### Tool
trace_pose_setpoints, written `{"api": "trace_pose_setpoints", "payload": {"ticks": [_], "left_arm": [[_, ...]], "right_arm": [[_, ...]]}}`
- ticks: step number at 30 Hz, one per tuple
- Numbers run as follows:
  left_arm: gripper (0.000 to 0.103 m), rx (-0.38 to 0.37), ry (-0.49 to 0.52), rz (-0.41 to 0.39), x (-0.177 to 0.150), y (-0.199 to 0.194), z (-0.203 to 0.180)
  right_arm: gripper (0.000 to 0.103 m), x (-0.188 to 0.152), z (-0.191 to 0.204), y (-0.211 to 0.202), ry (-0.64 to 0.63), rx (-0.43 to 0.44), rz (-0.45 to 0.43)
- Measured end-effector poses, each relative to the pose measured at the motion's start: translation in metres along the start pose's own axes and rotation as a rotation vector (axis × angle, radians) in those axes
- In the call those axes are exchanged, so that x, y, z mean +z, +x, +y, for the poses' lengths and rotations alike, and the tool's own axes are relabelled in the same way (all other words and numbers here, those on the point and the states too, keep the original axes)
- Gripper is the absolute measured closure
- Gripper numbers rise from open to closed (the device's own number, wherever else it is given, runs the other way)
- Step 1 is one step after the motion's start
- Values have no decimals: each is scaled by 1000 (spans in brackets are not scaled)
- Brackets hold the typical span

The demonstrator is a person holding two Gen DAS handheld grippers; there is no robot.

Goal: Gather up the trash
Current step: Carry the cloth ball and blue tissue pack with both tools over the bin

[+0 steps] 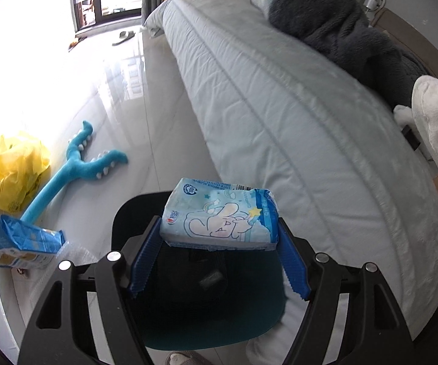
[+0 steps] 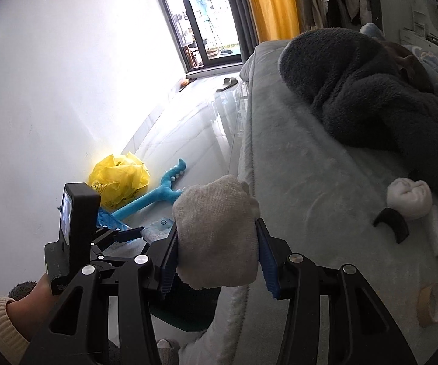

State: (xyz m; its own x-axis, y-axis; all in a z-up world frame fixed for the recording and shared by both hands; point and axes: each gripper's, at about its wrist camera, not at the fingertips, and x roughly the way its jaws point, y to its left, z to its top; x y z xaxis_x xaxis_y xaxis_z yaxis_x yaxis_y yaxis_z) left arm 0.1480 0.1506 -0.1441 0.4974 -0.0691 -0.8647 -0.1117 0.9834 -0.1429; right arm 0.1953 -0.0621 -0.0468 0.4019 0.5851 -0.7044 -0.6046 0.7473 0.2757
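While both grippers carry their loads, the dark bin [image 1: 206,313] sits directly under the left gripper [image 1: 219,240], whose fingers clamp a soft, glossy tissue pack [image 1: 220,216], long axis spanning them. In the right view, the right gripper [image 2: 217,252] pinches a nubby beige cloth bundle [image 2: 216,231] just right of the bin; the left is nearer.

Pale-blue cartoon tissue pack [image 1: 220,217] lying flat above a dark bin [image 1: 206,313] – beige crumpled cloth [image 2: 216,234], bunched, over floor beside bed
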Motion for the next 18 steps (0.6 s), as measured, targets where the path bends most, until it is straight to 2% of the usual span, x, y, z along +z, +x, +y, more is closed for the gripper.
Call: {"api": "trace_pose_setpoints", "payload": {"ticks": [13, 18], "left_arm": [[27, 25, -99, 198, -37, 39, 67], [21, -35, -114, 249, -47, 46, 79]], "right_arm": [[55, 1, 44, 68, -29, 51, 120], [55, -6, 52, 99, -16, 43, 189]]}}
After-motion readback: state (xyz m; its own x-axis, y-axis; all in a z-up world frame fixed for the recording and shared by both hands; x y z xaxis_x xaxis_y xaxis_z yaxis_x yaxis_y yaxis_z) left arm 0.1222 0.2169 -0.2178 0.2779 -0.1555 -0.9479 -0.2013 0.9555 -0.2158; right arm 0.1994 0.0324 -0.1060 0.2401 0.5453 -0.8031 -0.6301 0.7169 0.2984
